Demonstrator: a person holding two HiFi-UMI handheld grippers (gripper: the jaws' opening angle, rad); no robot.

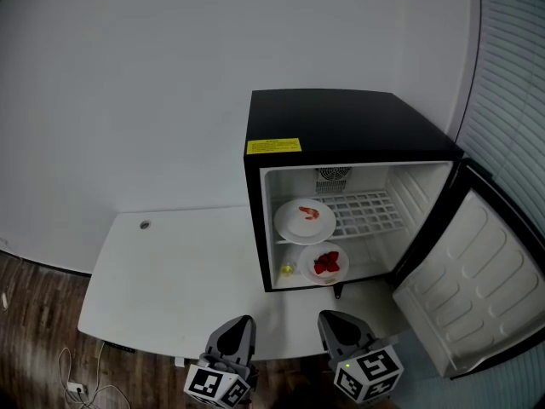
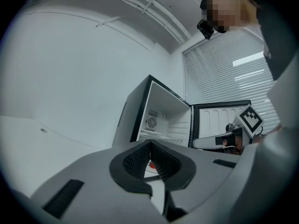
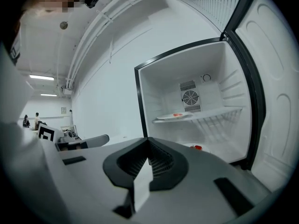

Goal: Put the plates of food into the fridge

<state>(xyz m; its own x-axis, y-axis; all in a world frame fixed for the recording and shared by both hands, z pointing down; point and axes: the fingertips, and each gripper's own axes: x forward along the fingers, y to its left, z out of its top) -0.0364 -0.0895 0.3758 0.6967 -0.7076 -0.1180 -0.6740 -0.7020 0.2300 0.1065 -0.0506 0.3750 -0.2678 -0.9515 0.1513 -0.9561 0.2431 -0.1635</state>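
Observation:
The small black fridge (image 1: 341, 126) stands open on the white table (image 1: 170, 279), its door (image 1: 473, 288) swung out to the right. On the wire shelf lies a white plate with a bit of red food (image 1: 305, 220); the right gripper view shows this plate (image 3: 174, 116) too. On the fridge floor below sits a second plate with red strawberries (image 1: 324, 263). Both grippers are held low at the table's front edge, away from the fridge. My left gripper (image 1: 241, 324) is shut and empty. My right gripper (image 1: 330, 319) is shut and empty as well.
A small yellow thing (image 1: 288, 269) lies on the fridge floor left of the strawberry plate. A round hole (image 1: 145, 224) sits in the table top at the back left. Window blinds (image 1: 511, 58) hang at the right. Cables (image 1: 81, 390) lie on the wooden floor.

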